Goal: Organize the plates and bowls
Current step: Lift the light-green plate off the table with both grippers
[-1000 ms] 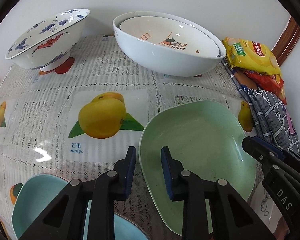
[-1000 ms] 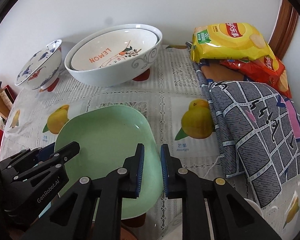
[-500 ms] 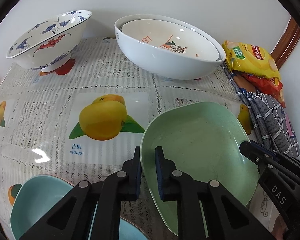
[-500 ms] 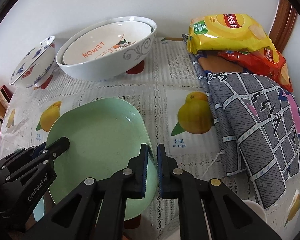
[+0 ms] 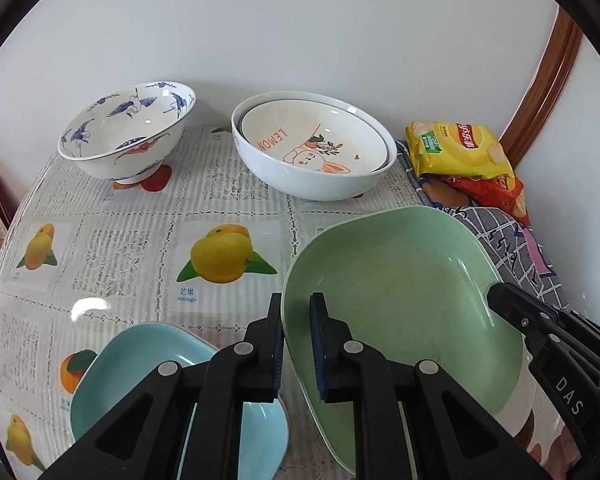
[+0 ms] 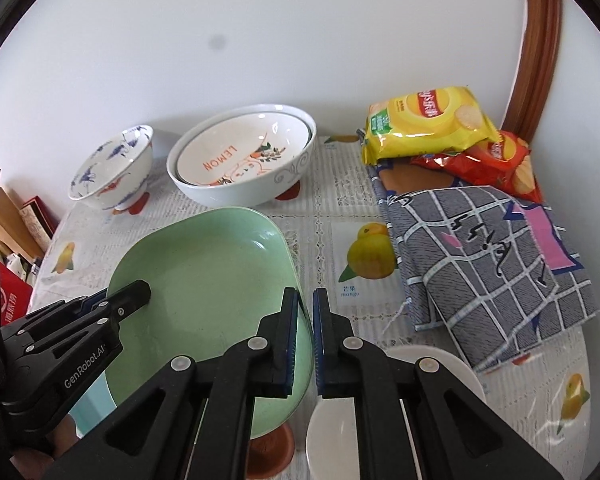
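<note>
A green square plate [image 5: 404, 292] is held in the air by both grippers. My left gripper [image 5: 296, 344] is shut on its left rim. My right gripper [image 6: 305, 340] is shut on its right rim [image 6: 300, 280]. A light blue plate [image 5: 148, 364] lies on the table below my left gripper. A blue-and-white bowl [image 5: 128, 136] stands at the back left. A white bowl with a LEMON bowl nested in it [image 5: 312, 156] stands at the back middle. A white dish [image 6: 436, 364] and a brown dish [image 6: 272, 448] sit under my right gripper.
Yellow [image 6: 424, 124] and red [image 6: 496, 160] snack bags and a checked grey cloth [image 6: 484, 256] lie along the right side by the wall. The table [image 5: 120, 240] has a fruit-print cover. Boxes [image 6: 16, 220] stand off the left edge.
Both grippers closed on the green plate's rims and lifted it off the table; the cameras now sit higher and the light blue plate shows more fully below.
</note>
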Demonstrator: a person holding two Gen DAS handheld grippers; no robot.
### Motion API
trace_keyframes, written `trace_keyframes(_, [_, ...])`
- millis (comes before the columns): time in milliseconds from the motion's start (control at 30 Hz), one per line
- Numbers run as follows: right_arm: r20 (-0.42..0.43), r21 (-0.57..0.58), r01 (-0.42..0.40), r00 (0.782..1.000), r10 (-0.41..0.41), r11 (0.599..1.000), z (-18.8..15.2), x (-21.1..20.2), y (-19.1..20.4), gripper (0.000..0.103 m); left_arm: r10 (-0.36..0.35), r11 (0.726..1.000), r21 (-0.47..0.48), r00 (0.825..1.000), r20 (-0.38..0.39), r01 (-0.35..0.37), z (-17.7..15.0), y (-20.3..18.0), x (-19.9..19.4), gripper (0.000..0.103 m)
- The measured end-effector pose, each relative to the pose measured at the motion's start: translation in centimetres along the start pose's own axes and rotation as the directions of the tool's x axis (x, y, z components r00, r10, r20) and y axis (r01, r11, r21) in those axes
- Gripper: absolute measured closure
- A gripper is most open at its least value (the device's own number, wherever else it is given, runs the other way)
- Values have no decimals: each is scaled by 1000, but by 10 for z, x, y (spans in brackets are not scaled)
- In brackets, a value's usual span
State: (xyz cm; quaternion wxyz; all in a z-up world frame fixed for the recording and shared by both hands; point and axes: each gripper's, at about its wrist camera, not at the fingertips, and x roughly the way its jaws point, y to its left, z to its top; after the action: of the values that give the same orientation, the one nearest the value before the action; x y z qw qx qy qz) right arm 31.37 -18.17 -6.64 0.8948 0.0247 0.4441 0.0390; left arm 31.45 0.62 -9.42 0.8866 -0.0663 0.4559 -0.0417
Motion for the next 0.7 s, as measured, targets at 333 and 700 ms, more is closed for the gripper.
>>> trace_keyframes(333, [76, 13, -3, 997, 2, 1000, -28, -74, -3, 96, -11, 1000, 19, 997, 70, 9, -26, -17, -67, 91])
trace_keyframes(700, [113, 29, -11, 994, 7, 1000, -57, -122, -6, 96, -23, 999, 25, 995, 102, 20, -53, -23, -107, 91])
